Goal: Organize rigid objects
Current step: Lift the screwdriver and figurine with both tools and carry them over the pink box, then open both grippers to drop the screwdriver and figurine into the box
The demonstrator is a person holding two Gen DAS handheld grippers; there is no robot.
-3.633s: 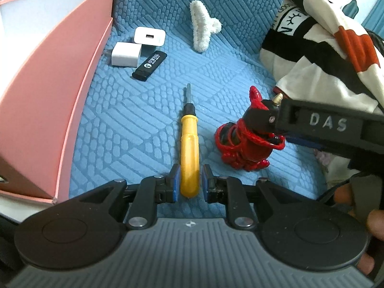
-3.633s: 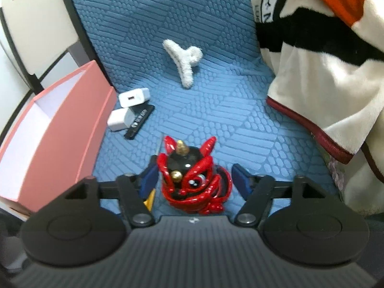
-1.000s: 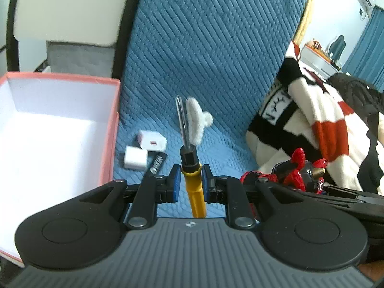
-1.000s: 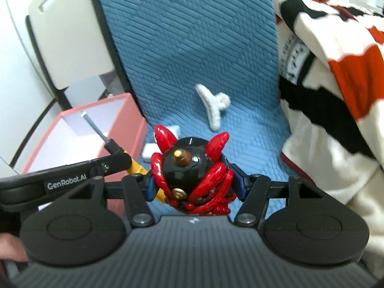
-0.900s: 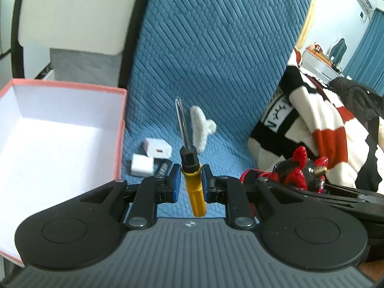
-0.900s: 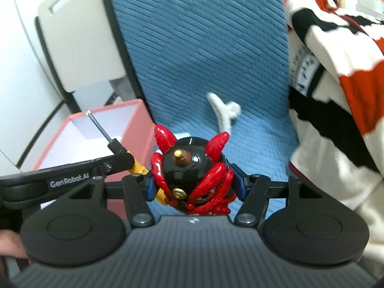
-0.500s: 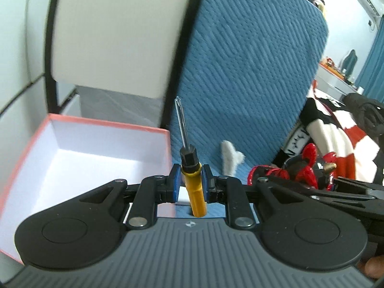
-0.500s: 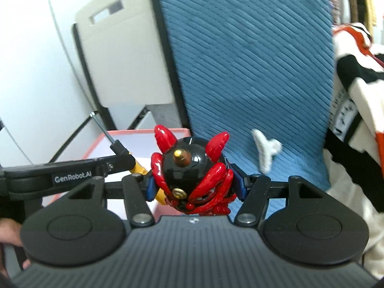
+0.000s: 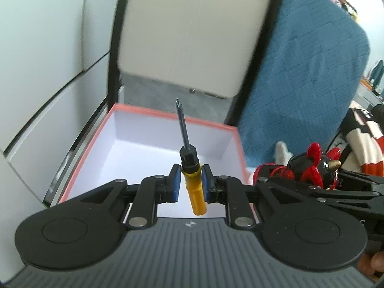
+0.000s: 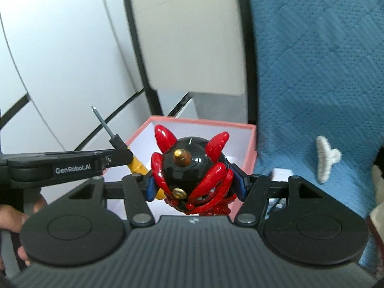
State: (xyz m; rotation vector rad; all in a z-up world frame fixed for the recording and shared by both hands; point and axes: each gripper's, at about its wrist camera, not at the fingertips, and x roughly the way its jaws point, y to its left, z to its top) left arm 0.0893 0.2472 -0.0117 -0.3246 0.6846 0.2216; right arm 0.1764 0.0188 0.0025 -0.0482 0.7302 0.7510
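Over the open pink box (image 9: 236,129), the left gripper (image 9: 190,184) pinches the light, stiff screwdriver (image 9: 192,182) sensibly by its smooth yellow handle, while the right gripper (image 10: 195,186) clamps the hard, glossy, likely chip-prone red-and-black figurine (image 10: 192,172) around its body.

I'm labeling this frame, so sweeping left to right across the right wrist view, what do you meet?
Left gripper holding the screwdriver → pink box → red and black figurine in the right gripper → white fuzzy clip on the blue quilt.
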